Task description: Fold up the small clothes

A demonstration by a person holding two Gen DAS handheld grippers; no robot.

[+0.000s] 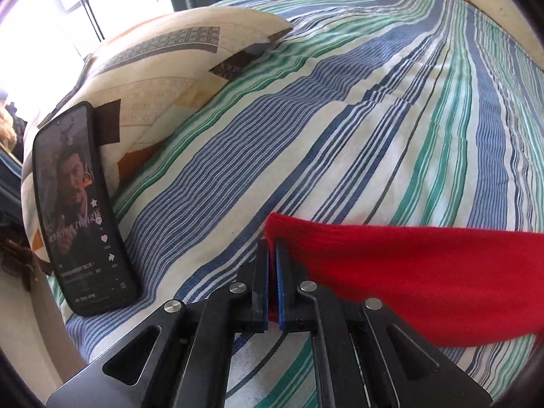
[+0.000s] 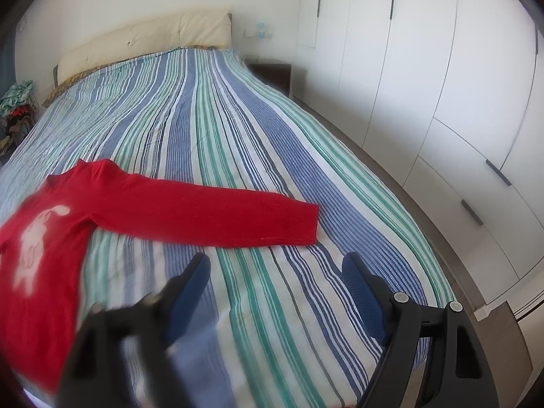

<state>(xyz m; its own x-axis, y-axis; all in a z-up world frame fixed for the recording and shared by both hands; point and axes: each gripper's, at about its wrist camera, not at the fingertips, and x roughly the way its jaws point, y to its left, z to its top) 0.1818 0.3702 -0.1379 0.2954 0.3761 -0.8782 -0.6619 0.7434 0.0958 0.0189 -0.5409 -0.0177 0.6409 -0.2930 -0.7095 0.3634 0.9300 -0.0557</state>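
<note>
A small red long-sleeved sweater [image 2: 142, 204] with a white figure on its chest lies on the striped bedspread [image 2: 272, 136]. One sleeve [image 2: 238, 219] stretches out flat to the right. My right gripper [image 2: 275, 261] is open and empty, just in front of that sleeve's cuff and above the bed. In the left wrist view, my left gripper [image 1: 271, 248] is shut on a corner of the red sweater [image 1: 408, 278], which spreads to the right of the fingers.
A phone [image 1: 80, 210] with a lit screen leans against a patterned pillow [image 1: 163, 78] to the left of my left gripper. White wardrobe doors [image 2: 442, 68] run along the bed's right side. A cream headboard [image 2: 153, 37] and a dark nightstand [image 2: 272, 71] stand at the far end.
</note>
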